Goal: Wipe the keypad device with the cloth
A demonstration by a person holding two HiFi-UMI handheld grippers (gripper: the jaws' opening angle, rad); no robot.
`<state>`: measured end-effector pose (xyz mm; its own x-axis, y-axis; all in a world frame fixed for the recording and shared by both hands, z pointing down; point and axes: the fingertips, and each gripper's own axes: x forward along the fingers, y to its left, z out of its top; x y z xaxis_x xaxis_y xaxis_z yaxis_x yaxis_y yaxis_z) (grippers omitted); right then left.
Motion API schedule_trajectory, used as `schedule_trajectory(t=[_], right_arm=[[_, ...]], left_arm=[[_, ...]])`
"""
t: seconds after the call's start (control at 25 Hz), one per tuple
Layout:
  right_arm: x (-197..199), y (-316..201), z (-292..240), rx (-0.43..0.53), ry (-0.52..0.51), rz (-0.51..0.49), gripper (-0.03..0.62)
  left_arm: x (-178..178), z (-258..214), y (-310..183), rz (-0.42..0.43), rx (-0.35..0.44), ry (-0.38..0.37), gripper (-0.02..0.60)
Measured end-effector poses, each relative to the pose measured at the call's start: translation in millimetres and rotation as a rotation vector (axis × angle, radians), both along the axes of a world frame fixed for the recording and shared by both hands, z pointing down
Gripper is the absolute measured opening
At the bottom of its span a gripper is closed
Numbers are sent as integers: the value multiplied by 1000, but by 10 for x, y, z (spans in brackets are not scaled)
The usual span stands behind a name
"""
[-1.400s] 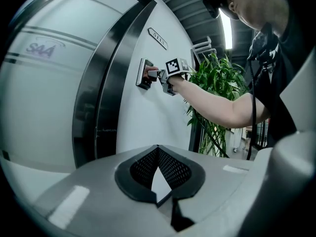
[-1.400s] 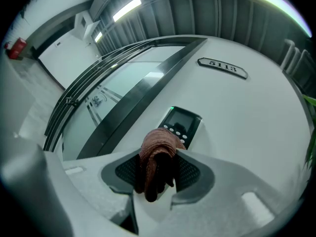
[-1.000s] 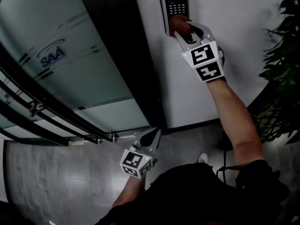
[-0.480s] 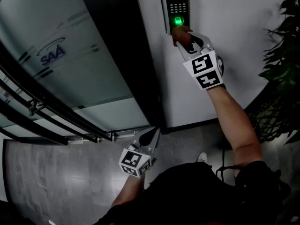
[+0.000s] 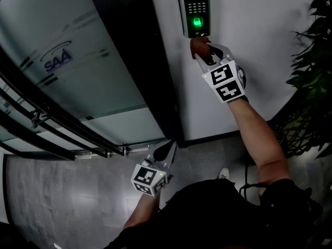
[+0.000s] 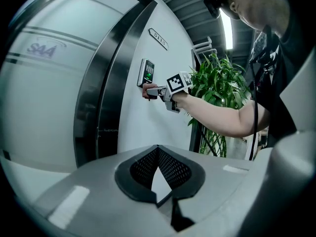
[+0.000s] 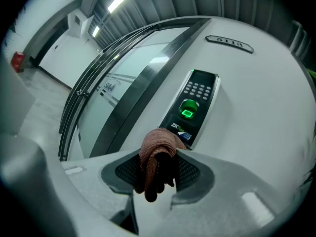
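Note:
The keypad device (image 5: 192,9) is a black and silver wall unit with number keys and a glowing green fingerprint sensor (image 7: 189,109); it also shows in the right gripper view (image 7: 195,105) and small in the left gripper view (image 6: 147,73). My right gripper (image 5: 199,46) is shut on a reddish-brown cloth (image 7: 157,157), folded and bunched between the jaws. The cloth (image 5: 198,44) sits just below the device's bottom edge, close to the wall. My left gripper (image 5: 167,150) hangs low near the floor, shut, with nothing in it.
A dark door frame (image 5: 129,61) and a frosted glass door with a logo (image 5: 57,61) stand left of the white wall (image 5: 254,30). A green potted plant (image 5: 311,77) is at the right. A room number plate (image 7: 229,42) is above the device.
My right gripper with the cloth has slid down off the device's lower part to just below it. The green sensor, covered a second ago, now shows lit. The left gripper stayed put.

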<state>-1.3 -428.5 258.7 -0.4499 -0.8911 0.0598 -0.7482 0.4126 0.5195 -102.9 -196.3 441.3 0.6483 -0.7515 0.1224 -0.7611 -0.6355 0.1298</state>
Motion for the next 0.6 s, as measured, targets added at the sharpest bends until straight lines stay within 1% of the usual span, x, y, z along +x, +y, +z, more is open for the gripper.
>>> schedule_trajectory(t=[0.16, 0.32, 0.4, 0.6], right_arm=[[16, -35, 89, -34, -1, 0, 146], [27, 55, 28, -19, -10, -14, 146], [19, 163, -107, 21, -19, -26, 146], [-49, 377, -667, 177, -12, -48, 146]], left_arm=[[-10, 1, -6, -3, 0, 1, 15], [-33, 22, 4, -10, -6, 0, 15], [-51, 29, 3, -15, -8, 0, 15], [-69, 24, -29, -21, 1, -6, 15]])
